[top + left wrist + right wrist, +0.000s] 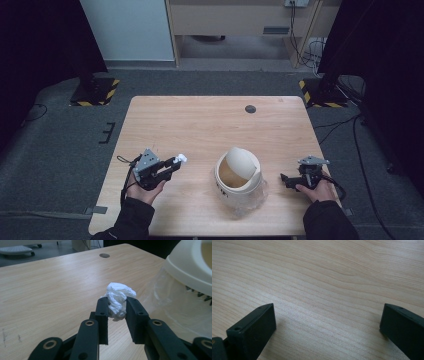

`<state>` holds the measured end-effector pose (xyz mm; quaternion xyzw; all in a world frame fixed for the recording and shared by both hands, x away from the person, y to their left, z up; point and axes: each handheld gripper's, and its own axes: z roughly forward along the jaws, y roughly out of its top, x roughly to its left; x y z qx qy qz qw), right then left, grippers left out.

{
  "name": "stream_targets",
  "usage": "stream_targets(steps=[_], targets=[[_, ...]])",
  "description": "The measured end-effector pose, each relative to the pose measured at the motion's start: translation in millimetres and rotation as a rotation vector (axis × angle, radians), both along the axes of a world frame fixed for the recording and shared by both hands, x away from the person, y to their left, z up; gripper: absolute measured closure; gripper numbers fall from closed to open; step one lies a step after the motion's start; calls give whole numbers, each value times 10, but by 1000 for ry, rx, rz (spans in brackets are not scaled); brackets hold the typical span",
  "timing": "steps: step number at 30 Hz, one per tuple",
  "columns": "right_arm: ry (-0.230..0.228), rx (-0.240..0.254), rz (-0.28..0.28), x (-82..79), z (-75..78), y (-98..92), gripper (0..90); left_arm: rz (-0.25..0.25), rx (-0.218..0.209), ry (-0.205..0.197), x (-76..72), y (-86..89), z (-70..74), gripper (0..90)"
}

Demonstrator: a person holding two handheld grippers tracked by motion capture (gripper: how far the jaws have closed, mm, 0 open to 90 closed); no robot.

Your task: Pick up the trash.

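Observation:
A crumpled white tissue [118, 298] sits pinched between the two black jaws of my left gripper [117, 305], held a little above the wooden table. From above, that left gripper [176, 161] with the white tissue [182, 158] at its tip points right, toward a cream swing-lid bin [239, 172] lined with a clear plastic bag. The bin's cream lid [192, 262] rises at the right edge of the left gripper view. My right gripper [286, 179] rests low on the table right of the bin, and its jaws stand wide apart over bare wood [327, 312].
The table [200, 120] has a dark round cable hole [250, 109] near its far edge. The clear bag [247, 200] spills out around the bin's base toward the front edge. Grey floor and dark stands surround the table.

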<state>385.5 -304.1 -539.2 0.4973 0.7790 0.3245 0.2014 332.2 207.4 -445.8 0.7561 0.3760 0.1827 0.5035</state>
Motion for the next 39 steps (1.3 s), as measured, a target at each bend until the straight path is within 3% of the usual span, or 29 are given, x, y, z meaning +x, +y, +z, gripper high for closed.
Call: stream_targets(steps=[12,39], targets=[[0,0,0,0,0,0,7,-19,-29,-44,-131,26,81,717],[0,1,0,1,0,0,7,-117,-124,-155,-351,-186,337,718]])
